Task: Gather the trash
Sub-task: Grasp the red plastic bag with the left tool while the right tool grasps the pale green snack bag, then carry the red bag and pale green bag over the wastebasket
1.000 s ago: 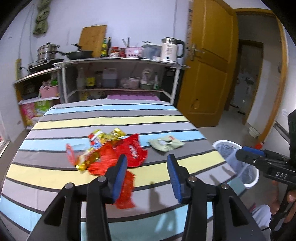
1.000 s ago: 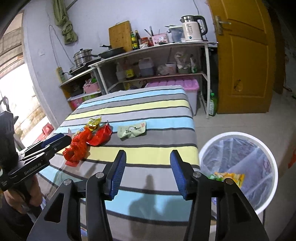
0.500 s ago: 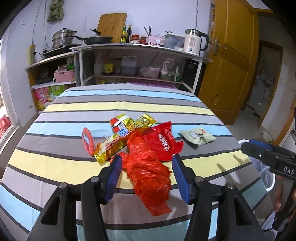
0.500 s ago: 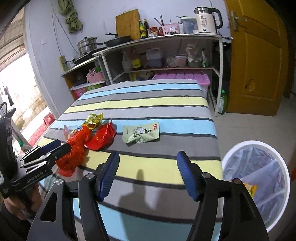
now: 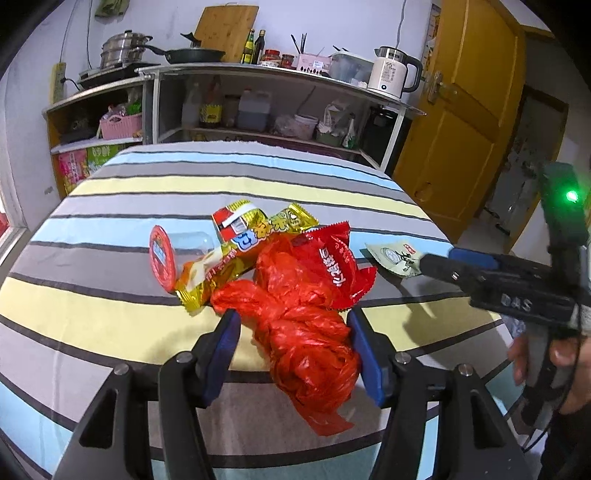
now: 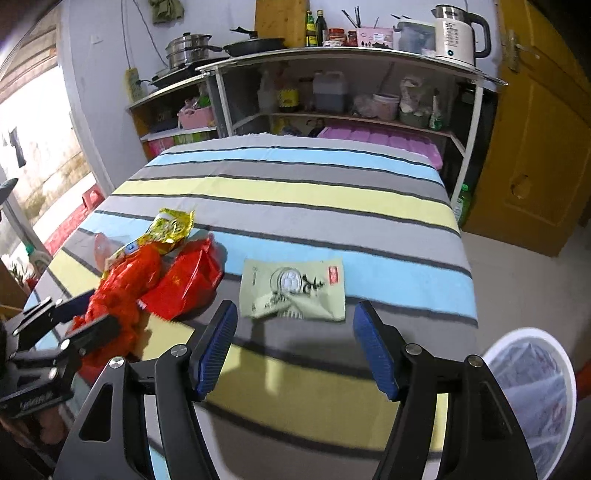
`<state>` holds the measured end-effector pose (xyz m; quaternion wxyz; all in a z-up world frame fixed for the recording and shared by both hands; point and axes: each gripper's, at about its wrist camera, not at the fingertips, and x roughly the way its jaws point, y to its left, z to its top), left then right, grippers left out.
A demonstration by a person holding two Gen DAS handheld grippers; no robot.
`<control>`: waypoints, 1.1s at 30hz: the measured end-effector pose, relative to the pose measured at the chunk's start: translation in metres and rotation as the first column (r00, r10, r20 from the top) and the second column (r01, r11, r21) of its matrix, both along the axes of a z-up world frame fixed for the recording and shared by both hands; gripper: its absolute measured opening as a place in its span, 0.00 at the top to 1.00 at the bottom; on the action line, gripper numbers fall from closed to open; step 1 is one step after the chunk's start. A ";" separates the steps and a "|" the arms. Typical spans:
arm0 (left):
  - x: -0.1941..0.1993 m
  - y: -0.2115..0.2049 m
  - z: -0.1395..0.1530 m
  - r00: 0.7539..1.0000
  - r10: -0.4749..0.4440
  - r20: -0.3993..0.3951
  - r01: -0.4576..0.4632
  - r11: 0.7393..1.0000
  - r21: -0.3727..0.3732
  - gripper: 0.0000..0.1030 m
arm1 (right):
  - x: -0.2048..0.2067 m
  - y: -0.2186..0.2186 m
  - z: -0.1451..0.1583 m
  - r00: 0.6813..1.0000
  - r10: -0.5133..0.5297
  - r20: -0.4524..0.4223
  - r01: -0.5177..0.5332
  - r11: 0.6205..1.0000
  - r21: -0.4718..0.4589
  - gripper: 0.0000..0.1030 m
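Observation:
A crumpled red plastic bag lies on the striped table, between the open fingers of my left gripper. Behind it lie a red snack packet, gold wrappers and a clear cup with a red lid. A pale green sachet lies just ahead of my open, empty right gripper, and also shows in the left wrist view. The white bin with a plastic liner stands on the floor at the table's right.
The striped table reaches back to a metal shelf unit with pots, bottles and a kettle. A yellow door is on the right. A pink storage box sits behind the table.
Both grippers have moved forward over the table. The left one now straddles the red bag. The right one has closed in on the green sachet, leaving the bin at its right.

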<state>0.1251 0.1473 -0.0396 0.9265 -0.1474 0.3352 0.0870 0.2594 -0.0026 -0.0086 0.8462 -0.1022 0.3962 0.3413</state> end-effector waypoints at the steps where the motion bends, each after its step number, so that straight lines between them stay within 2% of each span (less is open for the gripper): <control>1: 0.000 0.001 -0.001 1.000 -0.002 -0.002 0.002 1.000 -0.009 0.40 | 0.003 0.002 -0.001 1.000 0.000 -0.004 0.000 1.000 -0.004 0.36; 9: 0.003 0.008 -0.005 1.000 -0.017 -0.017 0.016 0.998 -0.064 0.40 | 0.016 0.017 -0.022 0.998 0.018 -0.055 -0.022 0.998 -0.063 0.35; 11: 0.004 0.009 -0.006 1.000 -0.017 -0.023 0.015 0.997 -0.077 0.40 | 0.014 0.018 -0.024 0.999 0.023 -0.043 -0.026 0.997 -0.077 0.35; 17: 0.007 0.007 -0.005 0.999 -0.019 -0.036 0.017 0.998 -0.062 0.40 | 0.016 0.021 -0.022 0.999 0.011 -0.038 -0.015 0.996 -0.089 0.35; 18: 0.007 0.007 -0.005 0.999 -0.018 -0.037 0.016 0.998 -0.058 0.40 | 0.017 0.019 -0.021 0.999 0.001 -0.045 -0.004 0.997 -0.072 0.38; 20: 0.007 0.006 -0.005 0.999 -0.020 -0.040 0.018 0.998 -0.052 0.42 | 0.018 0.017 -0.020 0.999 -0.006 -0.050 0.003 0.999 -0.053 0.54; 21: 0.007 0.005 -0.005 0.999 -0.023 -0.040 0.021 0.999 -0.049 0.46 | 0.018 0.017 -0.020 0.999 -0.012 -0.047 0.010 0.999 -0.054 0.68; 23: 0.007 0.003 -0.005 0.999 -0.024 -0.044 0.022 0.999 -0.042 0.47 | 0.018 0.017 -0.019 0.999 -0.015 -0.046 0.013 0.999 -0.046 0.82; 24: 0.007 0.002 -0.004 0.999 -0.024 -0.043 0.022 0.999 -0.039 0.48 | 0.018 0.017 -0.019 0.999 -0.018 -0.044 0.016 0.999 -0.045 0.85; 33: 0.004 0.001 -0.001 0.999 -0.028 -0.025 0.028 1.000 -0.008 0.50 | 0.011 0.010 -0.014 0.999 -0.022 -0.034 0.022 1.000 -0.004 0.86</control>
